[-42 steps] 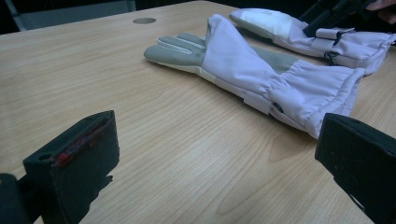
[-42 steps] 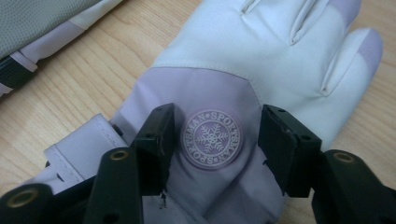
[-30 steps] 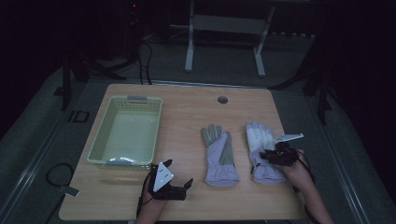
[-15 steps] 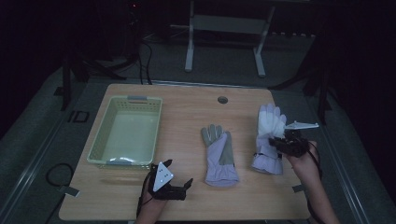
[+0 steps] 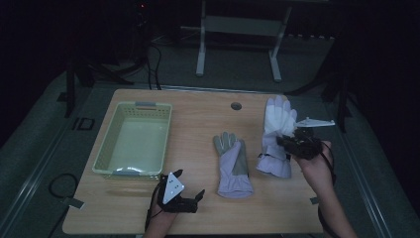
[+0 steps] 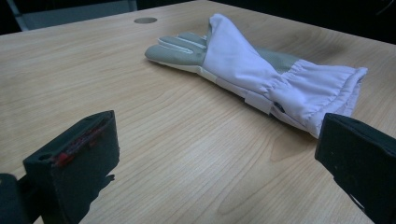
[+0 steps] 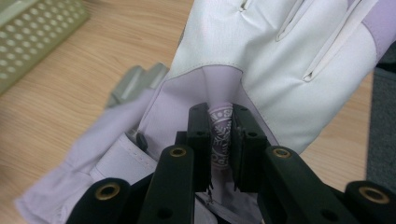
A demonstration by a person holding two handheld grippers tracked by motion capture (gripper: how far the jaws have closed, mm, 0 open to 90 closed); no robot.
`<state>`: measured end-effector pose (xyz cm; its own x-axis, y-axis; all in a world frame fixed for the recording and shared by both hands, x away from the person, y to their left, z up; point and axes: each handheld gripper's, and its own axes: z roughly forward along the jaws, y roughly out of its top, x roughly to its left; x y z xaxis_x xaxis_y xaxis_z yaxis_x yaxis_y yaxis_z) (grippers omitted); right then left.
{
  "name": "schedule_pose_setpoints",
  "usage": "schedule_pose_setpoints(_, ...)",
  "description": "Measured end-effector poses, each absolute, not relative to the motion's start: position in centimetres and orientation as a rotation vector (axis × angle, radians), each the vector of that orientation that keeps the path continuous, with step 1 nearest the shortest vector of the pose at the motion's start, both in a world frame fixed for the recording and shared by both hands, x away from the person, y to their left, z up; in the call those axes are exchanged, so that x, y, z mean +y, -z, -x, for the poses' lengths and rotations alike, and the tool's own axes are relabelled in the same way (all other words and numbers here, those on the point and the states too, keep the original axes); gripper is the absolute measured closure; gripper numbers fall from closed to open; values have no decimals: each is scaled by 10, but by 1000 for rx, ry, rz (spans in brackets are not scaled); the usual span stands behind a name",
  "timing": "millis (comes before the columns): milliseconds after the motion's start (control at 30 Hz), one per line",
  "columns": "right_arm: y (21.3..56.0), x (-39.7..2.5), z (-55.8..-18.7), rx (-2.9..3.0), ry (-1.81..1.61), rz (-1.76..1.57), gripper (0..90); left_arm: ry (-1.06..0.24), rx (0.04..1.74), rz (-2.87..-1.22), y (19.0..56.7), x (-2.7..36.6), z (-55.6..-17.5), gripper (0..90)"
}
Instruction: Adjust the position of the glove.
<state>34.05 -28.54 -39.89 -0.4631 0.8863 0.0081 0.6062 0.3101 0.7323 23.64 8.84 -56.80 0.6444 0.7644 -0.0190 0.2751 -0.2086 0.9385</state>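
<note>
Currently the right gripper (image 7: 219, 140) is clenched on a narrow pinch of patterned fabric at the edge of the white glove (image 7: 280, 60), with both jaws closed tight on that fold and little material between them. In the high view this white glove (image 5: 276, 134) hangs partly raised at the right side of the table (image 5: 198, 106), its cuff end low near the wood and its fingers pointing up and away. The main risk is slippage: the grip holds a thin fold only (not the body of the glove), so a quick swing toward the basket (image 5: 133, 141) could pull the fabric free and drop the glove short. A second risk is dragging: the trailing cuff lies just beside the second glove (image 5: 233, 163), which rests flat at table centre, and a low carry could catch and shift it. The left gripper (image 5: 179, 196) sits released near the front edge, jaws spread wide, facing the second glove (image 6: 252, 74); an early advance could bring the two grippers into the same space over that glove.
</note>
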Motion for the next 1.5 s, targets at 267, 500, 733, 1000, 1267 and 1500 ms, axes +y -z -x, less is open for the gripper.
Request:
schedule_pose_setpoints(267,392,-221,-328,2267,-1015,-1296,796,-555,837,-1771,568,89,-236,0)
schedule_pose_setpoints(500,405,-191,-319,2342,-990,-1258,795,-550,837,-1770,568,89,-236,0)
schedule_pose_setpoints(733,435,-178,-326,2409,-898,-1277,793,-550,834,-1776,568,89,-236,0)
schedule_pose_setpoints(1000,465,-177,-341,2453,-824,-1336,786,-551,834,-1780,568,89,-237,0)
schedule_pose_setpoints(1267,488,-169,-348,2501,-767,-1317,756,-549,831,-1781,568,88,-237,0)
schedule_pose_setpoints(1500,495,-168,-357,2542,-771,-1290,734,-548,827,-1783,568,88,-236,0)
